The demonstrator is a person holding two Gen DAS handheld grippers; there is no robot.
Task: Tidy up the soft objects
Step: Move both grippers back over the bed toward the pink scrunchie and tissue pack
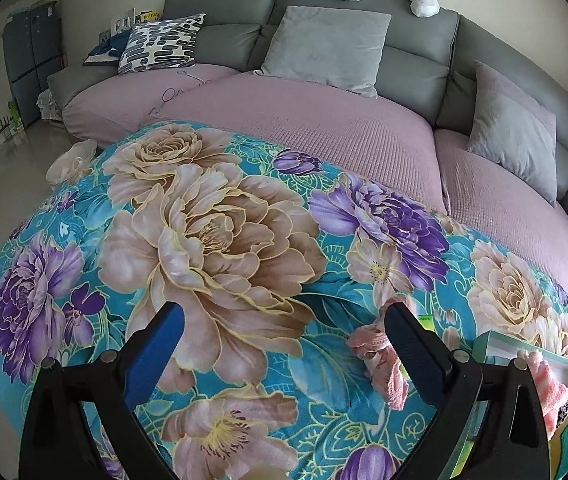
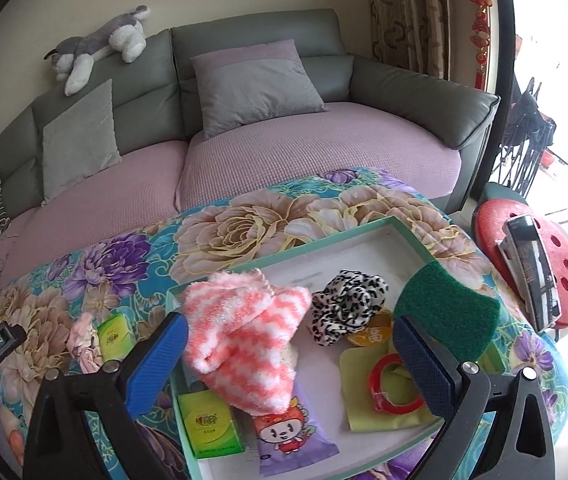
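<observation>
We have both claws spread wide and pinching nothing: the left claw hangs over the flowered blanket, the right claw over the tray that sits on that blanket.

The pink-and-white fluffy cloth lies bunched at the tray's near left, draped over a purple packet. We judge it light, limp and grippy; a pinch on its raised fold near the top should lift it, though the packet may drag along. The spotted scrunchie beside it looks springy and easy to nip at any ruffle. The green scouring pad leans on the tray's right rim, stiffer, best taken by an edge. Outside the tray, a pink rag lies crumpled on the blanket.

By our count: one fluffy cloth, one scrunchie, one scouring pad, one pink rag, two green boxes, one red tape ring.
</observation>
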